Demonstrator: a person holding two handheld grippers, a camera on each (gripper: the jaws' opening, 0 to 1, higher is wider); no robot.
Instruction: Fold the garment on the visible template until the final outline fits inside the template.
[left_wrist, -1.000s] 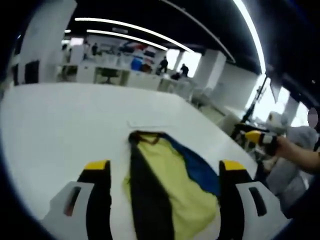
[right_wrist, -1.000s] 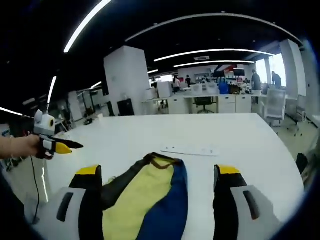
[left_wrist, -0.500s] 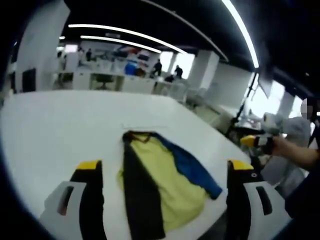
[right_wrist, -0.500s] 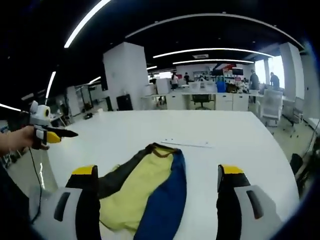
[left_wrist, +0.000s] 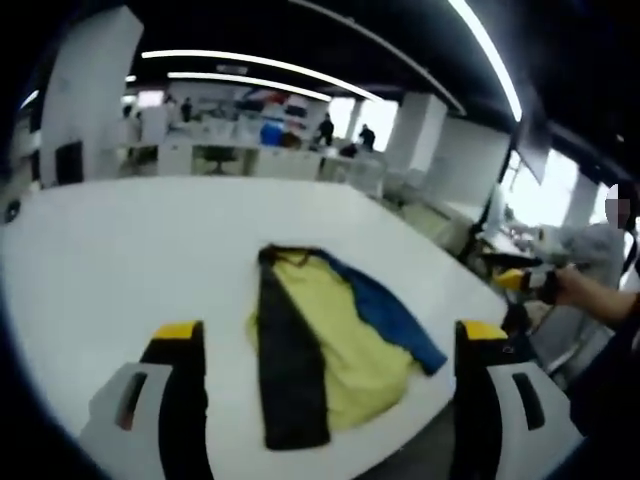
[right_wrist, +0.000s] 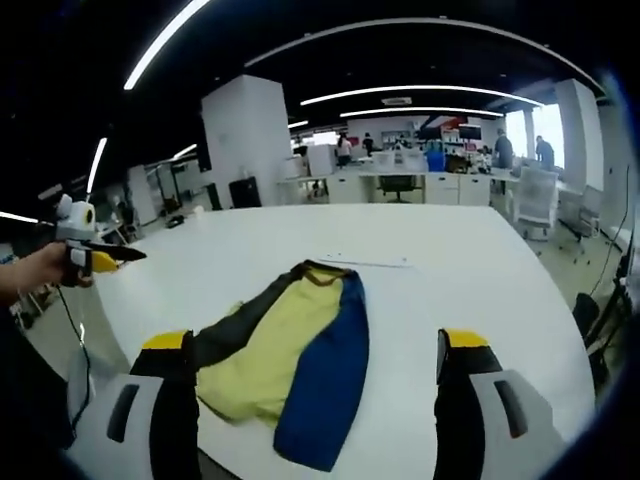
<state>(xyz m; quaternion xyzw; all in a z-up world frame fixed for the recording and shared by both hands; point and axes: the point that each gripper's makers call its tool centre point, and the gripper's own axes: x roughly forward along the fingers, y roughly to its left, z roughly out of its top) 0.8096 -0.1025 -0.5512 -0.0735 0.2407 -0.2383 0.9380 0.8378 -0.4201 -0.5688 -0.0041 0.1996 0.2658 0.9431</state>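
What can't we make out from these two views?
- Template: a faint line on the table beyond the garment in the right gripper view; too small to trace its outline.
- Garment's near left edge: right gripper view, behind that tool's own jaw.
- Left tool, seen from the right gripper view: too small to tell open or shut.
- Right tool, seen from the left gripper view: blurred, same doubt.
- Background people: too small.

Soft cloth on a smooth white top

The yellow, blue and black cloth garment (left_wrist: 335, 340) (right_wrist: 290, 355) looks matt and limp, faintly creased; the broad white table (left_wrist: 120, 250) (right_wrist: 450, 280) beneath it is smooth with a slight sheen.
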